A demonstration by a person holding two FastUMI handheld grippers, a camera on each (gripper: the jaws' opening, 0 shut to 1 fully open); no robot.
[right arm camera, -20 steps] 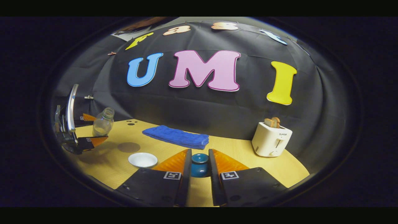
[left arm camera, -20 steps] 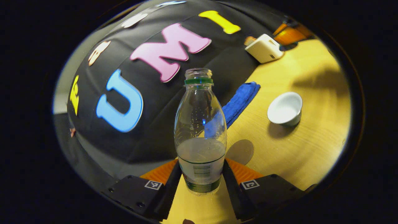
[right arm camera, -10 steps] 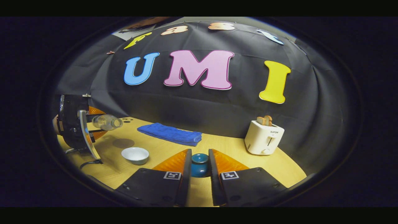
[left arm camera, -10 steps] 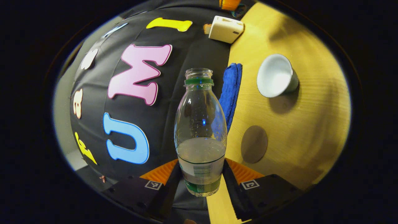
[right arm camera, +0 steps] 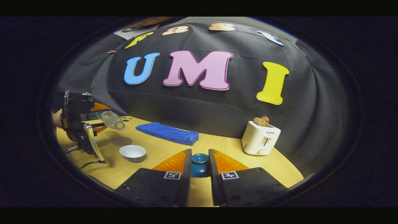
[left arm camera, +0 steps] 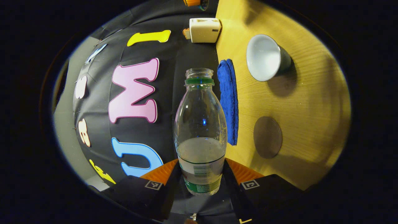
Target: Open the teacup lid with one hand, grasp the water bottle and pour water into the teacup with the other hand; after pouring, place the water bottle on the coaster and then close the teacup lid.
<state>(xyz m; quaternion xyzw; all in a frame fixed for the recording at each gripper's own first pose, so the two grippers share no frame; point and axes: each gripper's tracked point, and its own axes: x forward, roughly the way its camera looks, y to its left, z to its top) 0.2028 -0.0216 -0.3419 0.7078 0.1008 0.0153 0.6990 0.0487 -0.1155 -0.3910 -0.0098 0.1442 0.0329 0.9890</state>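
- The left gripper (left arm camera: pixel 200 177) has rolled further over since a second ago: the counter (left arm camera: pixel 311 102) that lay under the bottle now stands almost on edge in the left gripper view, and in the right gripper view the water bottle (right arm camera: pixel 111 119) has gone from upright to lying nearly level, mouth dipping toward the cup.
- The fingers are clamped on the bottle's lower body, over the label band, which leaves the neck free to swing out over the target.
- The teacup (left arm camera: pixel 266 57) sits open on the counter, uncovered and ready; from the right gripper view the bottle mouth hangs above and a little behind it, not over the rim yet by my read.
- No stream shows at the mouth; the water looks pooled in the lower half of the bottle, so I judge the pour has not started.
- The right gripper (right arm camera: pixel 199 166) holds low, near the counter, well to the side, its fingers closed on the teal teacup lid (right arm camera: pixel 199 165), keeping it out of the way of the pour.
- The coaster (left arm camera: pixel 267 137), a round grey disc, lies bare just beside the cup, waiting for the bottle.
- Behind them, a folded blue cloth (right arm camera: pixel 168 133) and a white toaster (right arm camera: pixel 260 142) stand clear of the action.
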